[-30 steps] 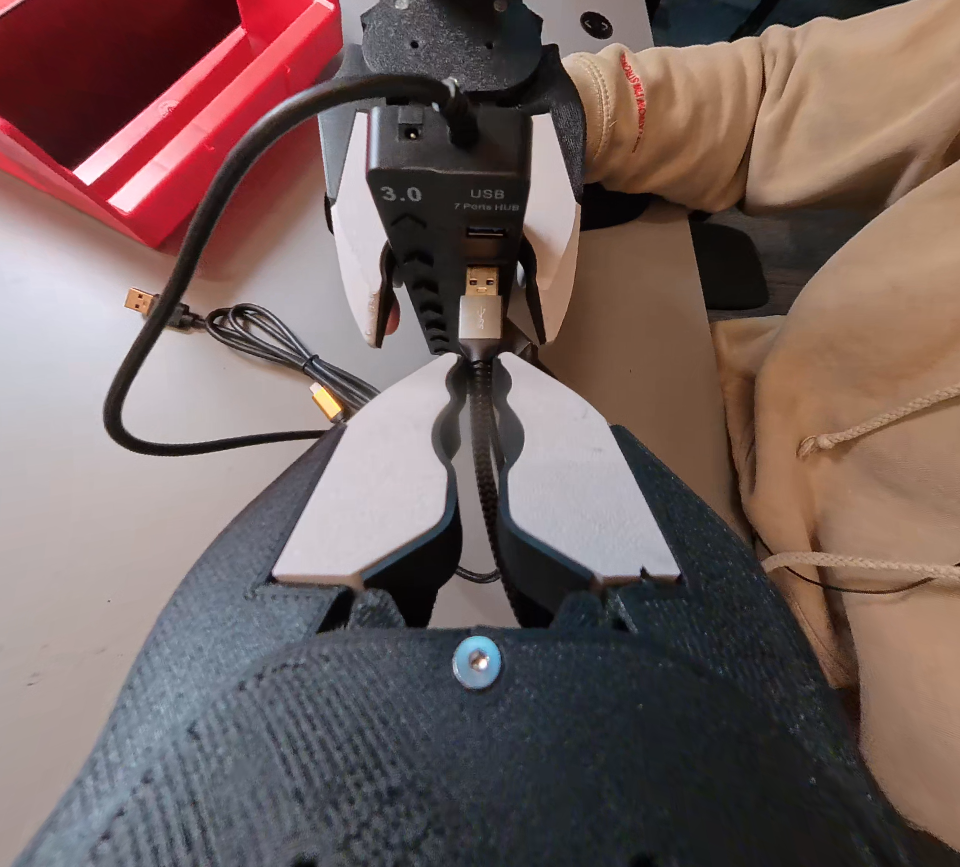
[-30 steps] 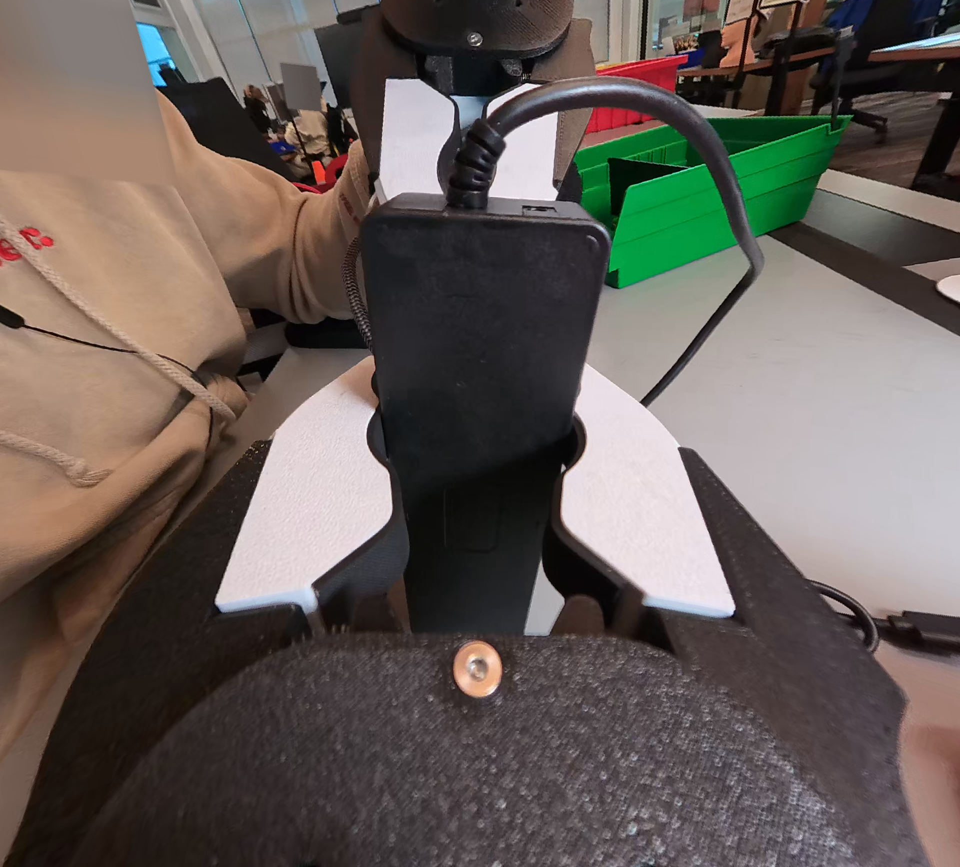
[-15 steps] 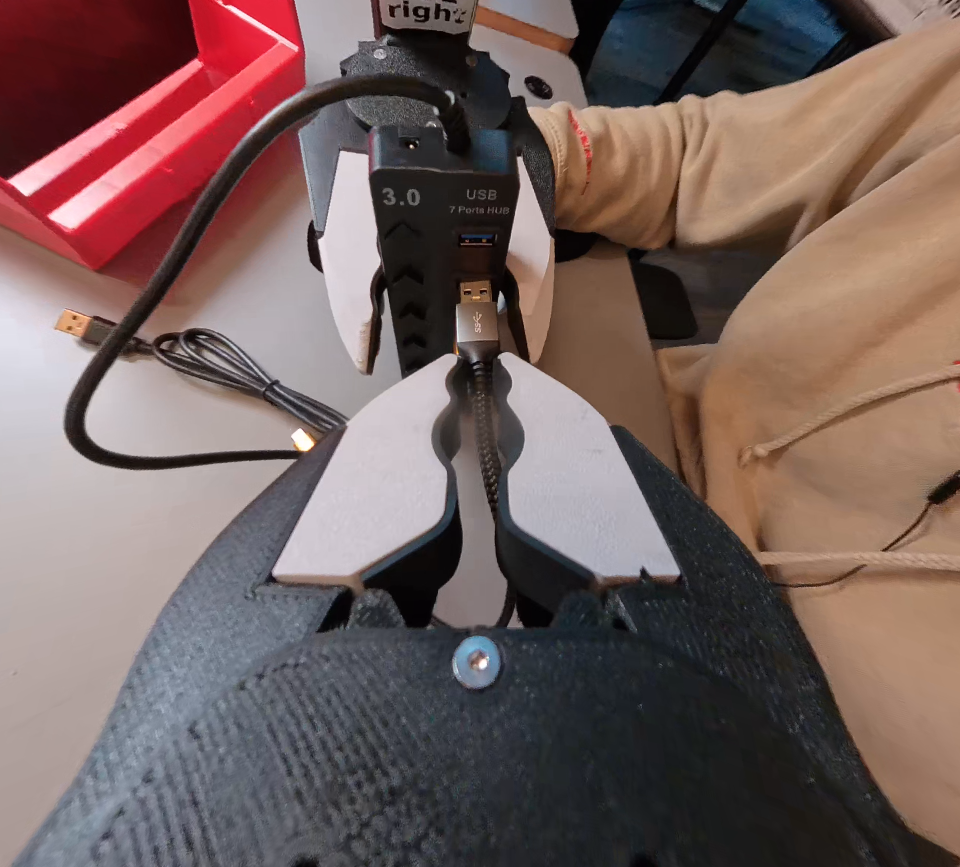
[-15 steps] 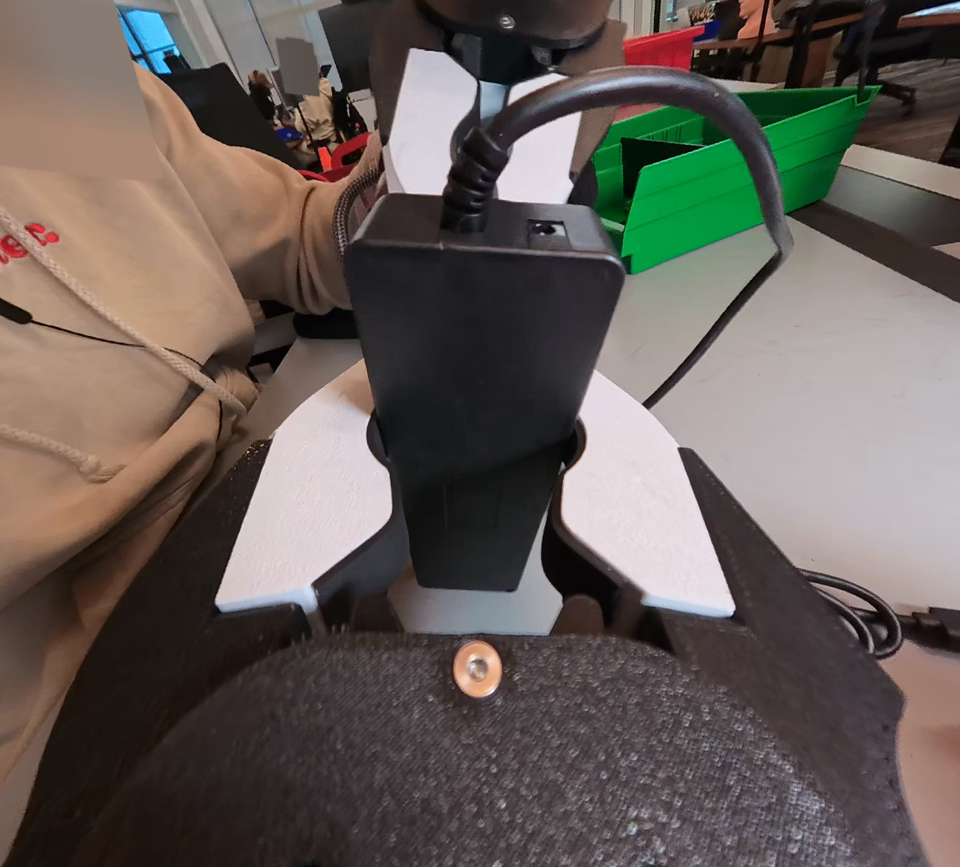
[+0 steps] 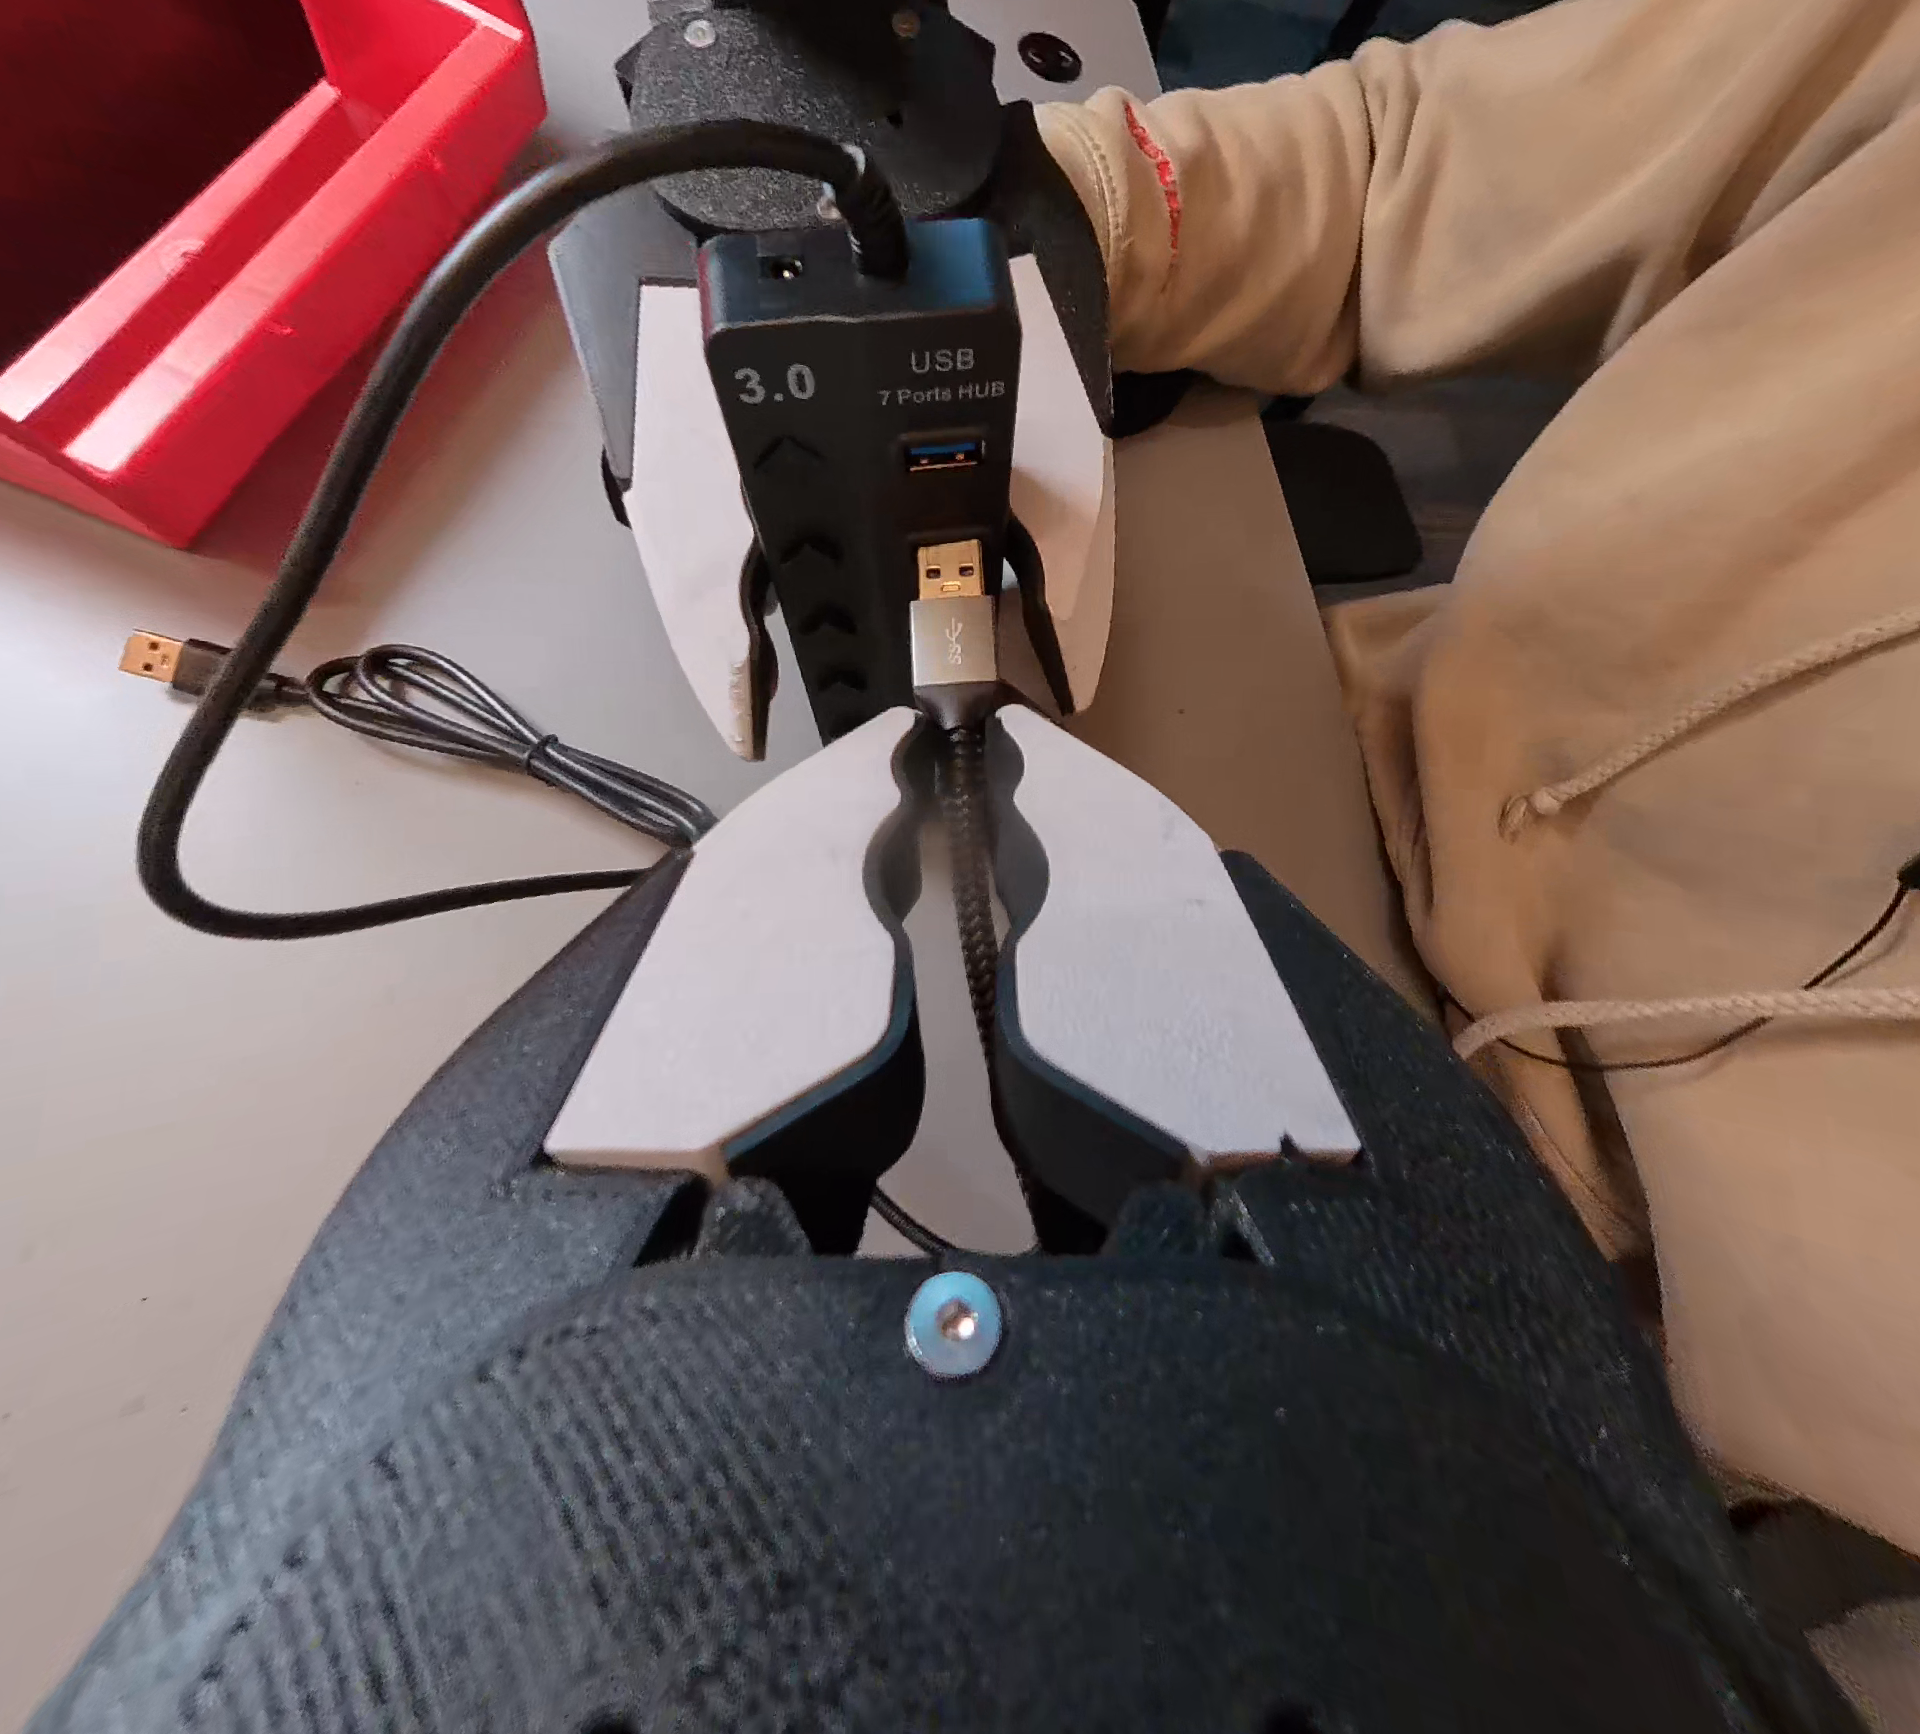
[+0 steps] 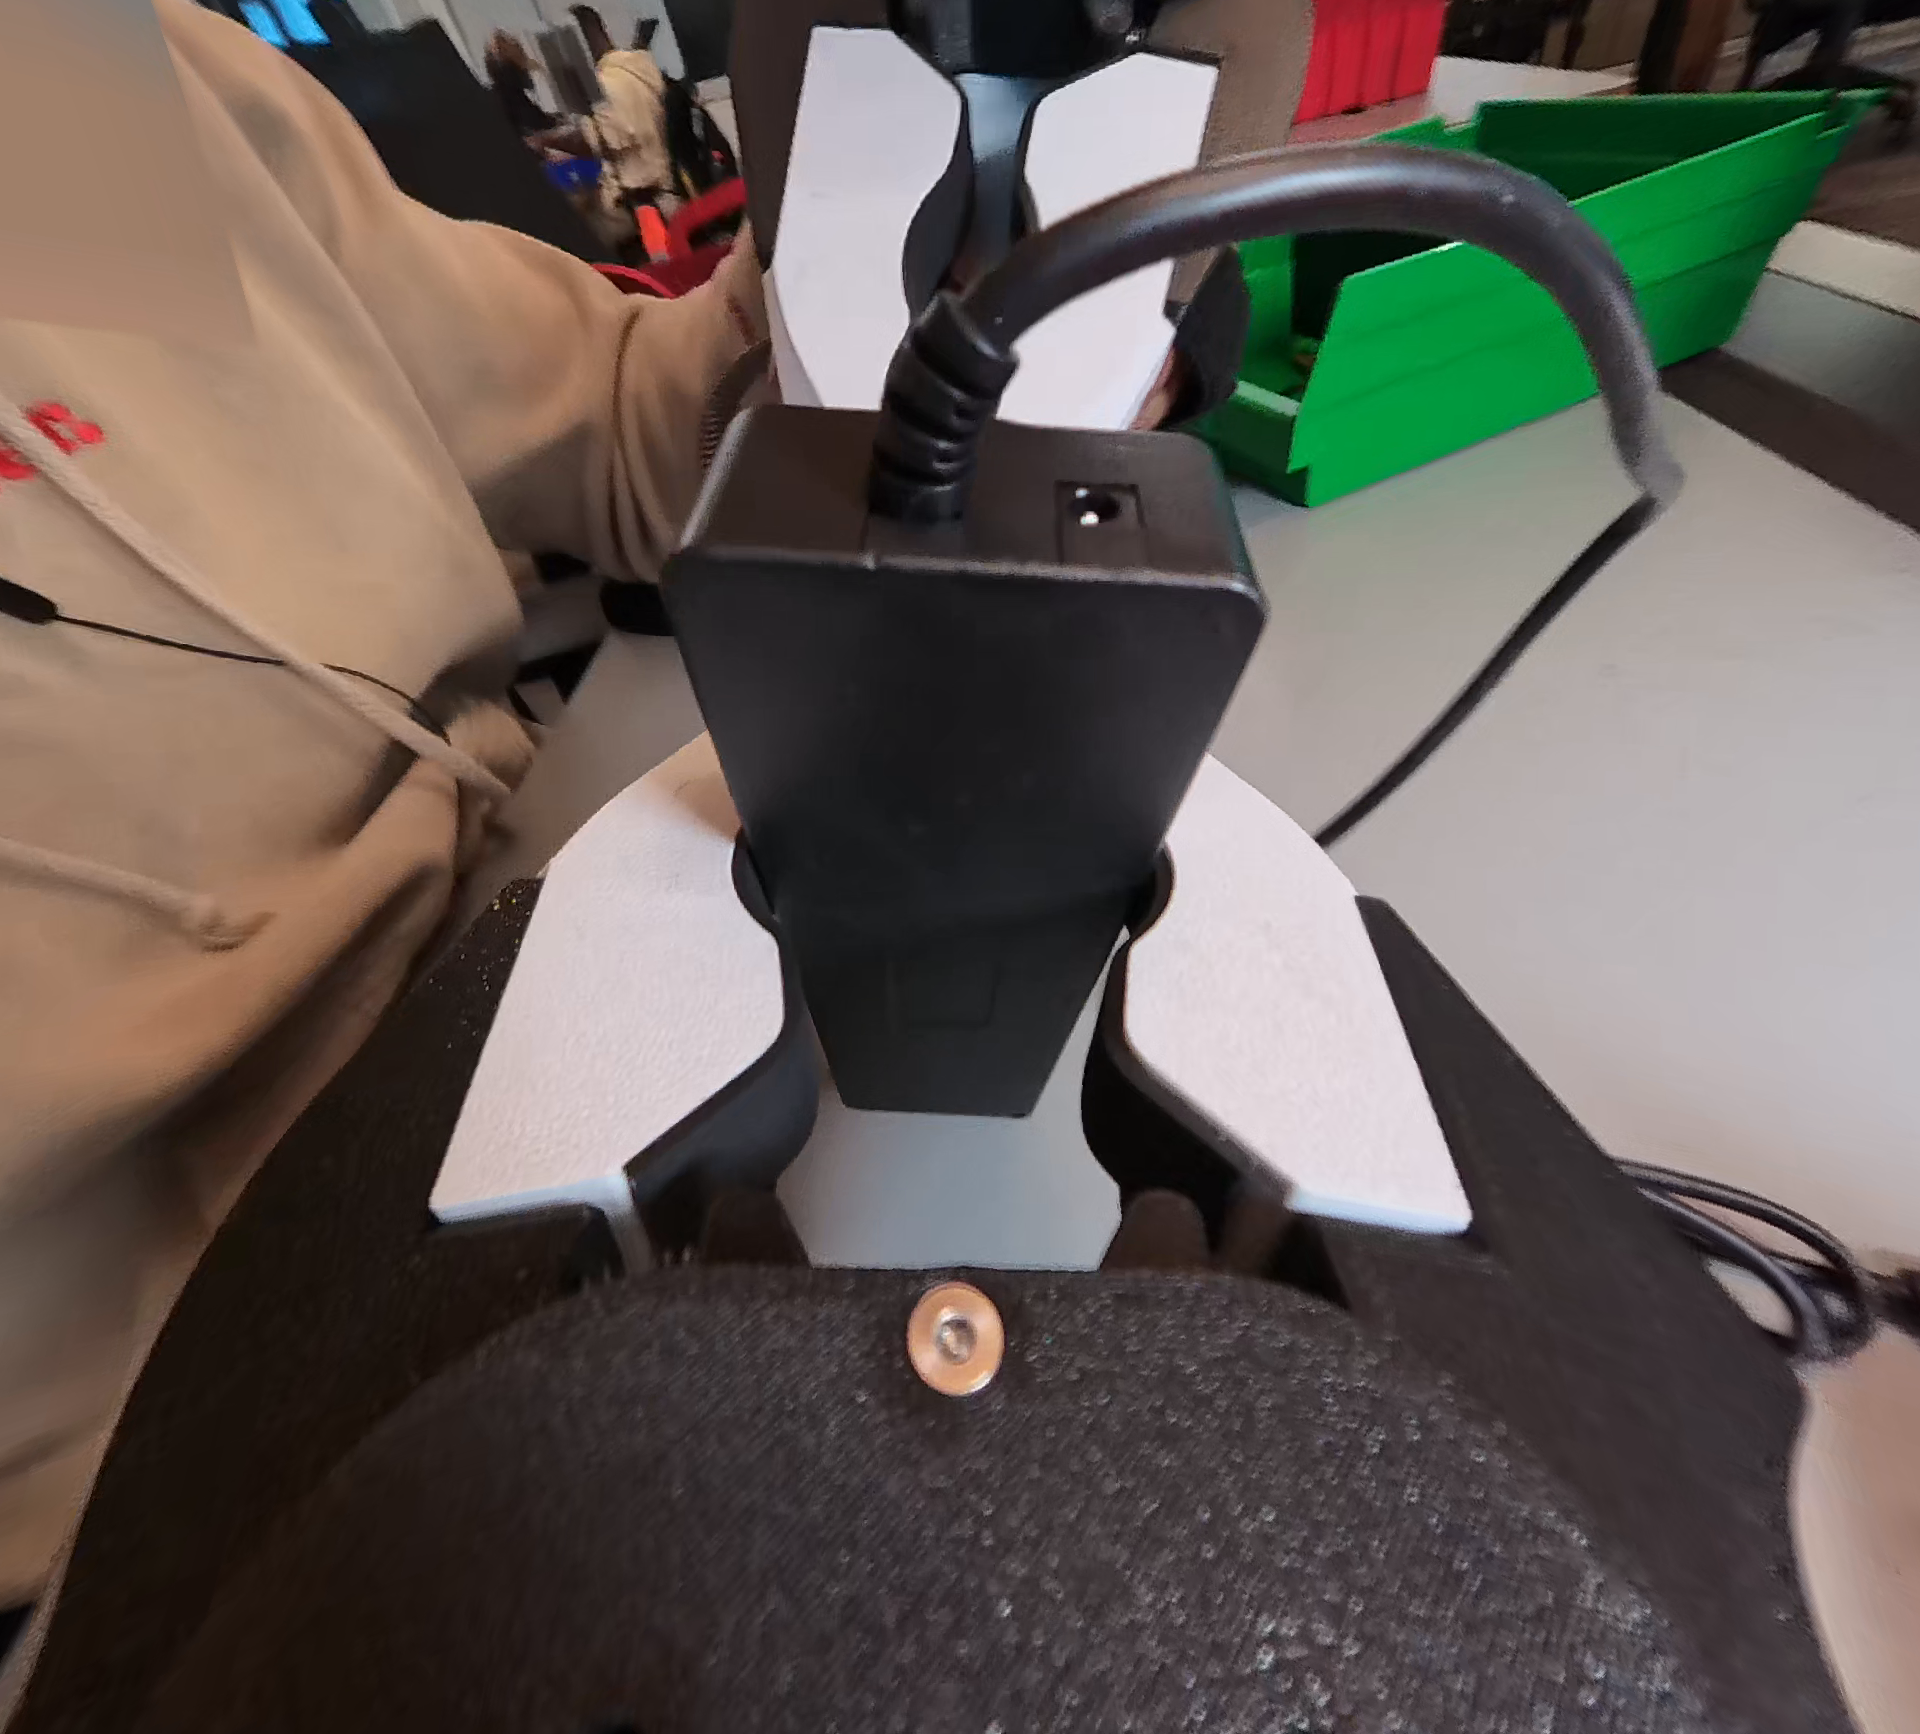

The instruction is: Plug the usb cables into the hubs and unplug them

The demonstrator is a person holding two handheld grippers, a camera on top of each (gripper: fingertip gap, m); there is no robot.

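My left gripper (image 5: pixel 956 734) is shut on a braided USB cable (image 5: pixel 971 905) just behind its silver plug (image 5: pixel 951 640). The plug's gold tip lies on the face of the black USB hub (image 5: pixel 831 437), at the second port and below an empty blue port (image 5: pixel 943 453); the gold metal shows in full. My right gripper (image 6: pixel 961 801) is shut on the hub (image 6: pixel 966 697) and holds it above the table. It also shows in the left wrist view (image 5: pixel 904 708), facing my left gripper. The left gripper shows beyond the hub in the right wrist view (image 6: pixel 992 230).
The hub's thick black cable (image 5: pixel 312 541) loops left onto the white table (image 5: pixel 156 1165). A thin black cable with a gold plug (image 5: pixel 156 656) lies there. A red bin (image 5: pixel 208 178) stands at the back left. A green bin (image 6: pixel 1558 282) stands behind. A person's beige sleeve (image 5: pixel 1351 209) is on the right.
The hub has tilted in my right gripper's view, so its cable end and lower edge show more. The left gripper now stands higher behind it. The plug stays at the second port.
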